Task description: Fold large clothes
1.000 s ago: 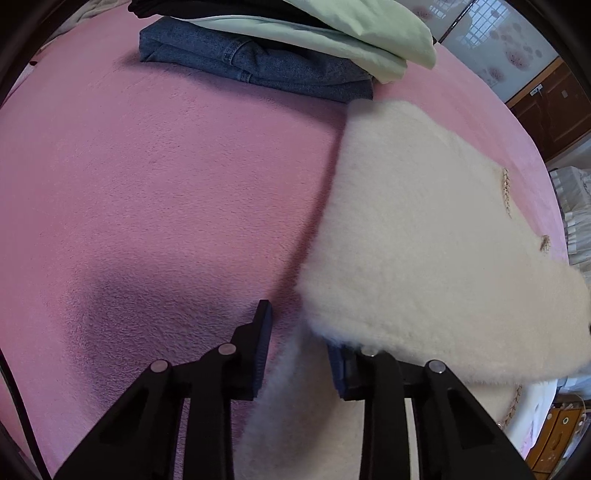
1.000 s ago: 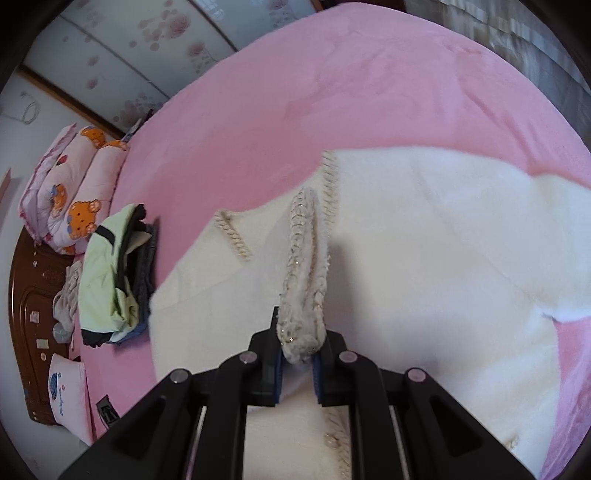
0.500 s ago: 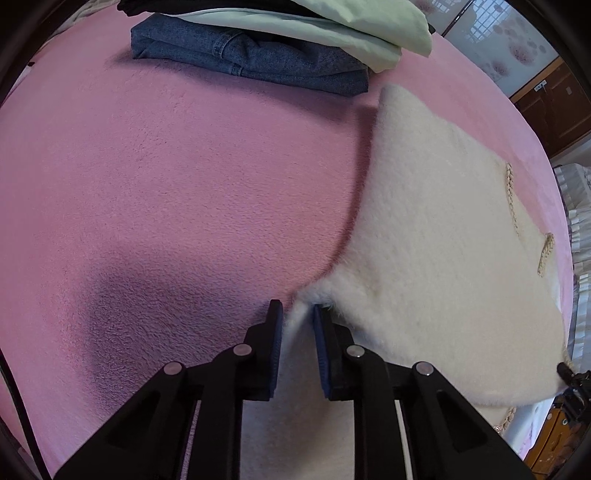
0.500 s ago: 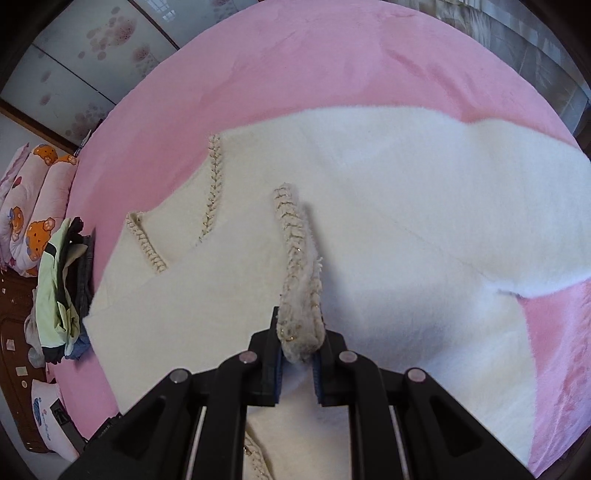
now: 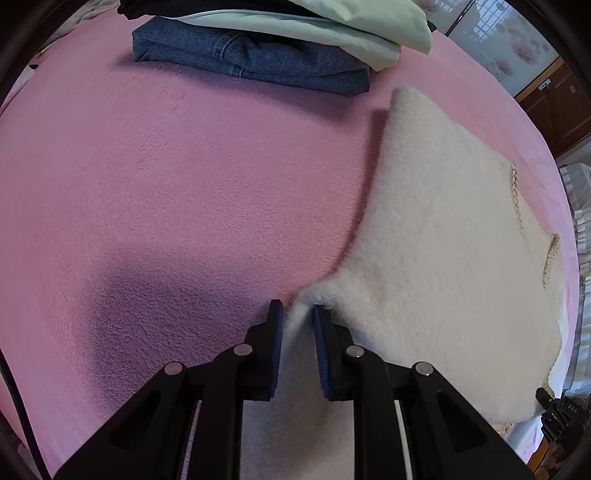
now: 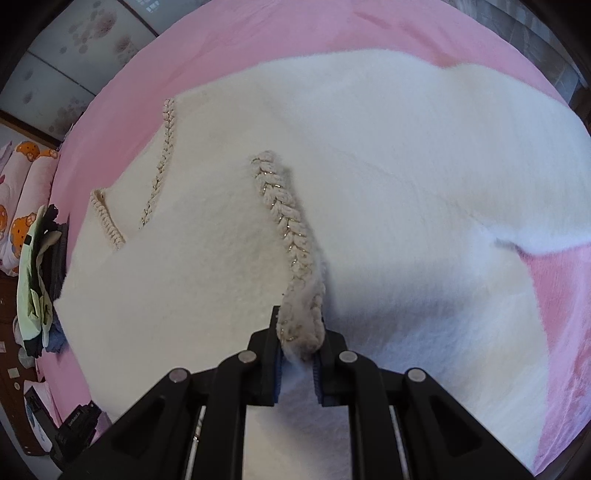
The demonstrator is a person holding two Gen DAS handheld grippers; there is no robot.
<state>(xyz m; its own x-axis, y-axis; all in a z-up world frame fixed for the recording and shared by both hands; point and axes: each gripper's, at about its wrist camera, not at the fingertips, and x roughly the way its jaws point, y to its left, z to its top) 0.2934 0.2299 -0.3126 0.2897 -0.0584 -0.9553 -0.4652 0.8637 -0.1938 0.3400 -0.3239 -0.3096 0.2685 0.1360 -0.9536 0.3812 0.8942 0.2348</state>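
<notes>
A large cream fleece coat [image 6: 369, 166] with braided trim lies spread on the pink bed cover [image 6: 332, 33]. In the left wrist view the coat [image 5: 443, 251] fills the right side. My left gripper [image 5: 297, 314] is shut on a corner of the coat's hem at the cover. My right gripper [image 6: 299, 332] is shut on the braided trim edge [image 6: 291, 229], which stands up as a raised fold over the coat's middle.
A stack of folded clothes, blue jeans [image 5: 258, 59] under pale green garments [image 5: 332, 22], sits on the cover beyond the coat's corner; it also shows at the left edge in the right wrist view [image 6: 37, 277]. Rolled pink bedding [image 6: 18, 192] lies further left. Wooden cabinets [image 5: 550, 99] stand beyond the bed.
My left gripper closed from open onto the coat's hem corner. My right gripper carried the braided edge across, and more of the coat now lies spread beneath it.
</notes>
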